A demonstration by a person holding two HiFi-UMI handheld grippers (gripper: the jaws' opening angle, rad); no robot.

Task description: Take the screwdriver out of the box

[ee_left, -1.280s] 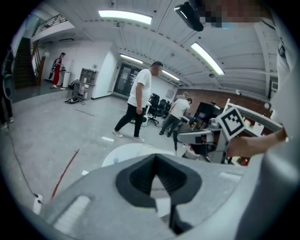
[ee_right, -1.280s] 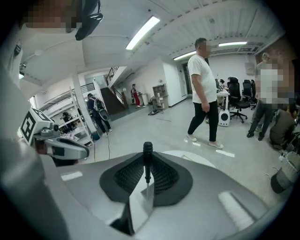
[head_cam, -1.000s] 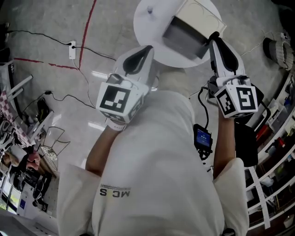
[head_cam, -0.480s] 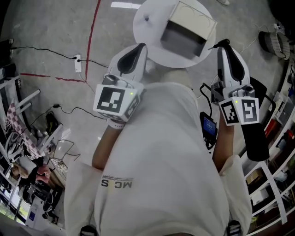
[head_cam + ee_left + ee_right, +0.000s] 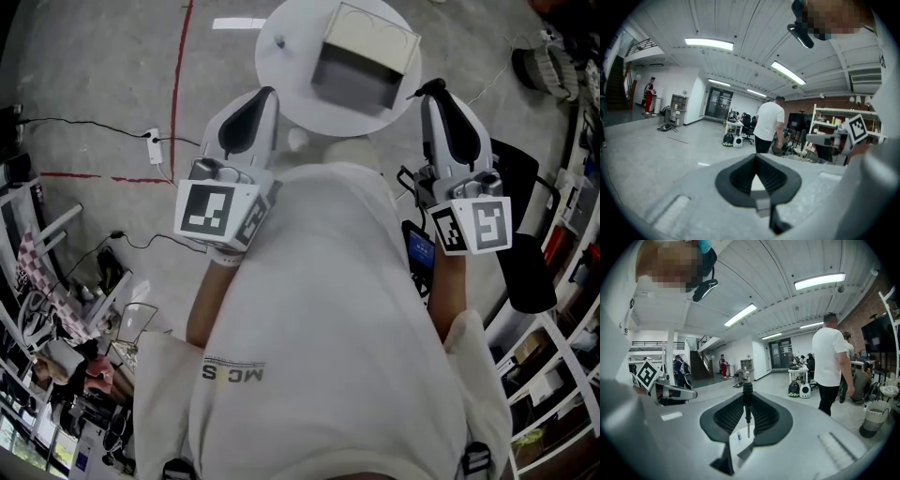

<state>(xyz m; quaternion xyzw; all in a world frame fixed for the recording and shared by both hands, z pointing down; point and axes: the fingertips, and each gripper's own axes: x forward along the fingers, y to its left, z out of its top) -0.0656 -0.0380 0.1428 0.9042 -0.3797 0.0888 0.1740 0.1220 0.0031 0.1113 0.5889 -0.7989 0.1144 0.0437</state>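
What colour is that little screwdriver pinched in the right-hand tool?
Black handle with a thin metal-grey shaft; the right gripper view shows the screwdriver best.

Clamped between the jaws of the right gripper: screwdriver with a matt black, plastic-looking handle and a thin bare metal shaft. Pads are black, ribbed and rubber-like; the left gripper has the same. Both shells are pale grey plastic, finely speckled, matt. Ahead of the jaws: box of pale matt cardboard on a smooth white tabletop. Floor is grey concrete, faintly glossy.
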